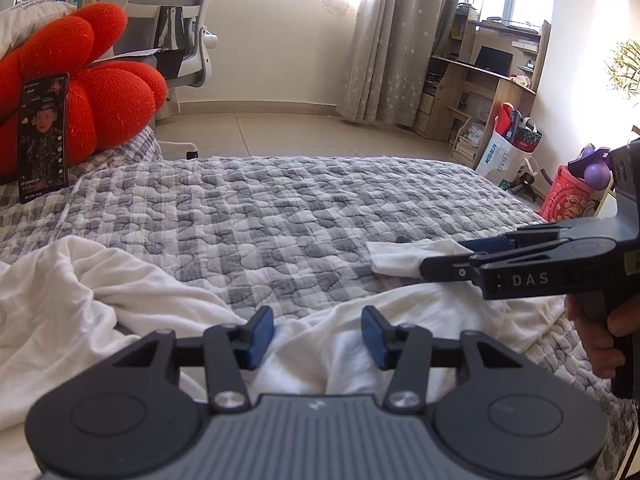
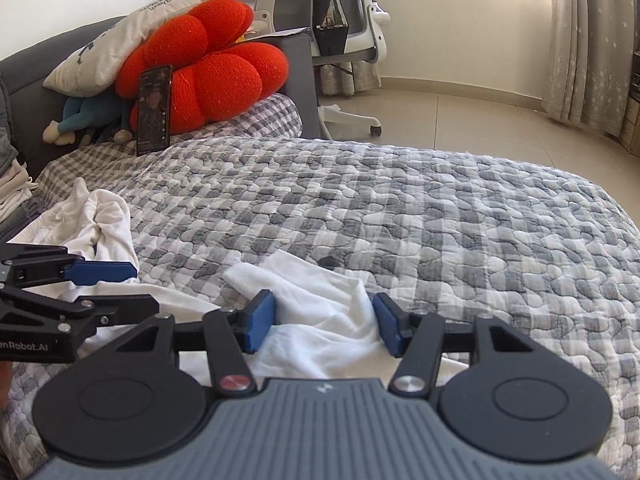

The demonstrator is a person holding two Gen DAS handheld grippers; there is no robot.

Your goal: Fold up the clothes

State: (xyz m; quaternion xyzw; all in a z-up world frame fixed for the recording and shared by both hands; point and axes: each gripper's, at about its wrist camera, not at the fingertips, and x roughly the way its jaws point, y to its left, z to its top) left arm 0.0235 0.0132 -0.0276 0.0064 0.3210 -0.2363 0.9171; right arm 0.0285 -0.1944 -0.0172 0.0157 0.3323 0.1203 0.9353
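L gripper (image 1: 318,338): jaws apart, white garment (image 1: 100,292) between, unclamped. R gripper (image 2: 324,326), at 3 o'clock: jaws apart astride sleeve (image 2: 320,300), no clamp seen.

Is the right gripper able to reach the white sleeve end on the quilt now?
Probably yes: the white sleeve end already lies between the right gripper's open blue pads, and nothing covers it.

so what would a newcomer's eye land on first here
Probably the bright red cushion at the head of the bed, with a lit phone propped upright against it. Next, the crumpled white garment on the grey checked quilt, between the right gripper's blue pads.
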